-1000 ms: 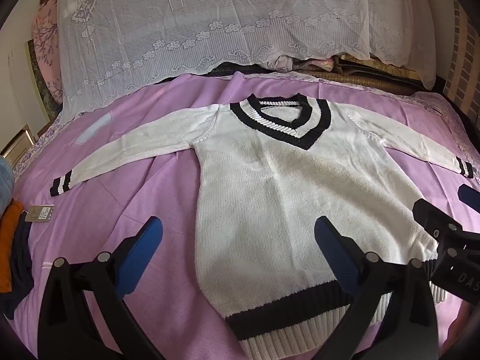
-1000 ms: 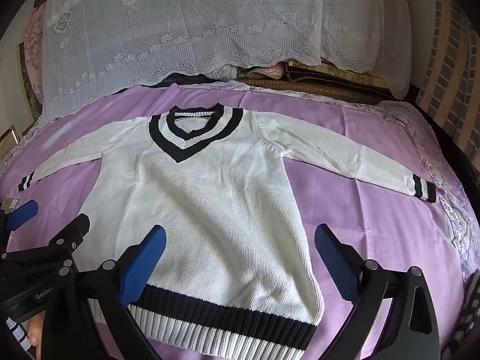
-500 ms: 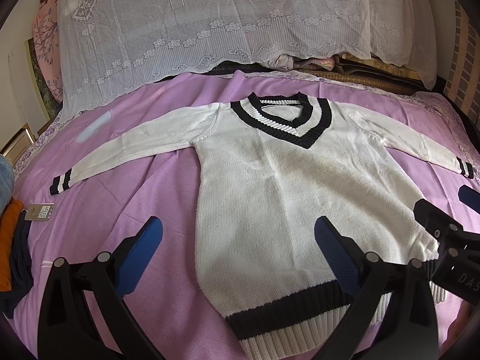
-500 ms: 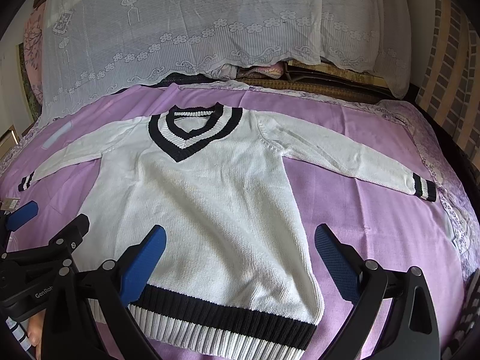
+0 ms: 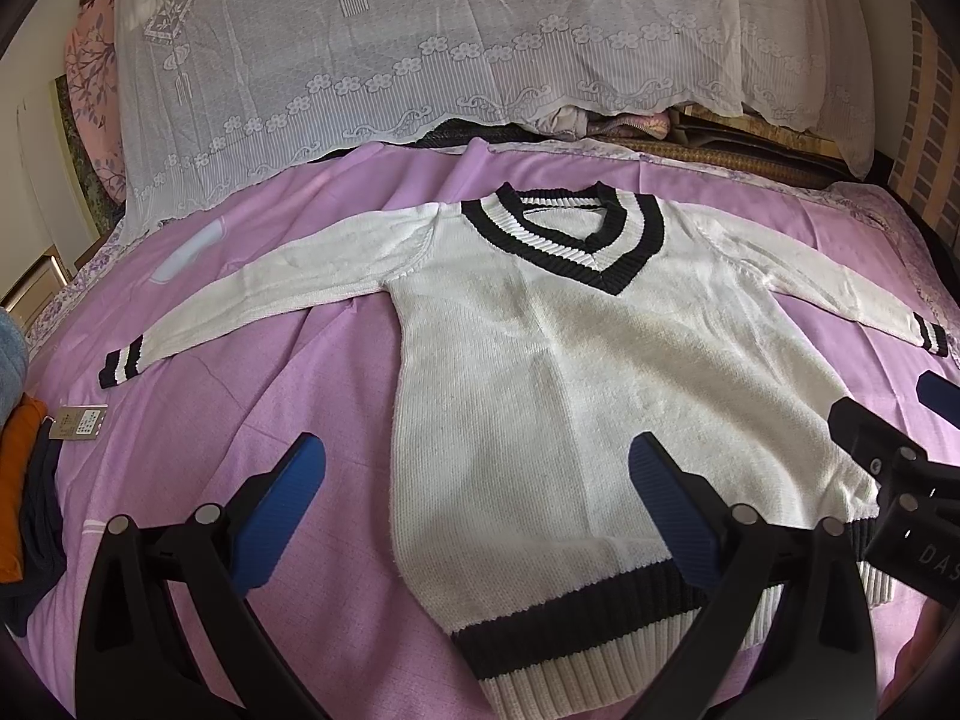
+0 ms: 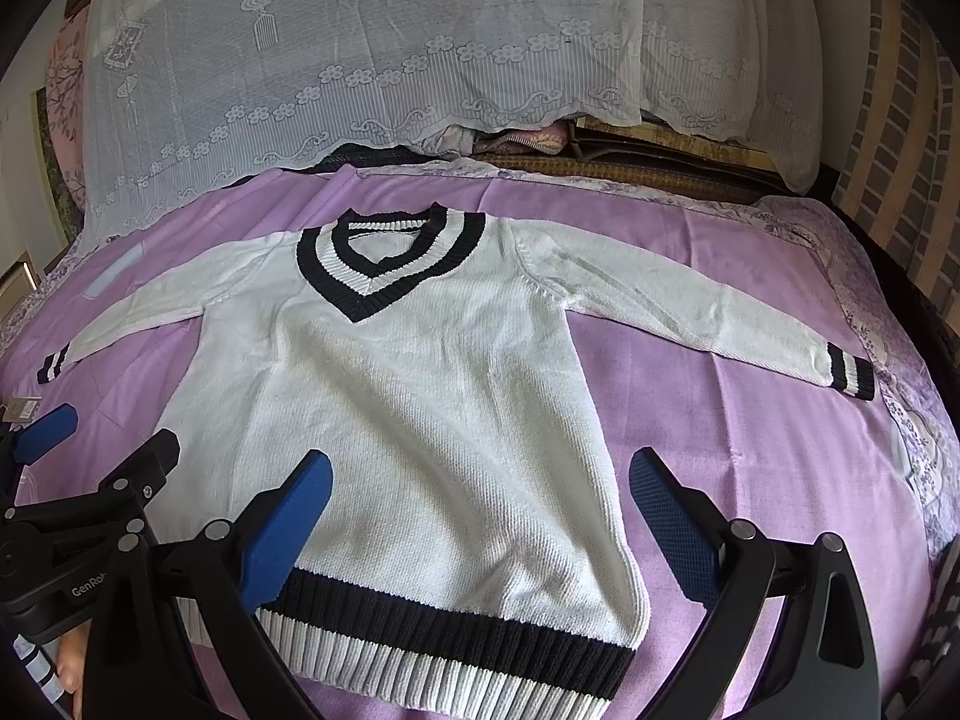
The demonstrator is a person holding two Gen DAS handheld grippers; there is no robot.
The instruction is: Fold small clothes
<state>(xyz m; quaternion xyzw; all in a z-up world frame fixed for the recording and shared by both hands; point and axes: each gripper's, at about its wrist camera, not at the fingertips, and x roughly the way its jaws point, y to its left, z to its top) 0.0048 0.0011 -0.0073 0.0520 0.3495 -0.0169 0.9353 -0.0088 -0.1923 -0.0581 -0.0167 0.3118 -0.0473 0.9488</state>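
Note:
A white knit sweater (image 5: 570, 396) with a black-striped V-neck, cuffs and hem lies flat, face up, on a purple bedsheet (image 5: 240, 396), both sleeves spread out. It also shows in the right wrist view (image 6: 408, 420). My left gripper (image 5: 477, 504) is open and empty, hovering above the sweater's lower left edge near the hem. My right gripper (image 6: 480, 510) is open and empty above the hem's right part. Each gripper shows at the edge of the other's view: the right gripper (image 5: 900, 468) and the left gripper (image 6: 90, 480).
A white lace cover (image 5: 450, 42) drapes over bedding at the far end. An orange and dark pile of clothes (image 5: 24, 480) and a paper tag (image 5: 81, 420) lie at the left. A brick-patterned wall (image 6: 900, 138) stands at the right.
Almost nothing: both grippers stay open over the hem, with only a slight drift of the views.

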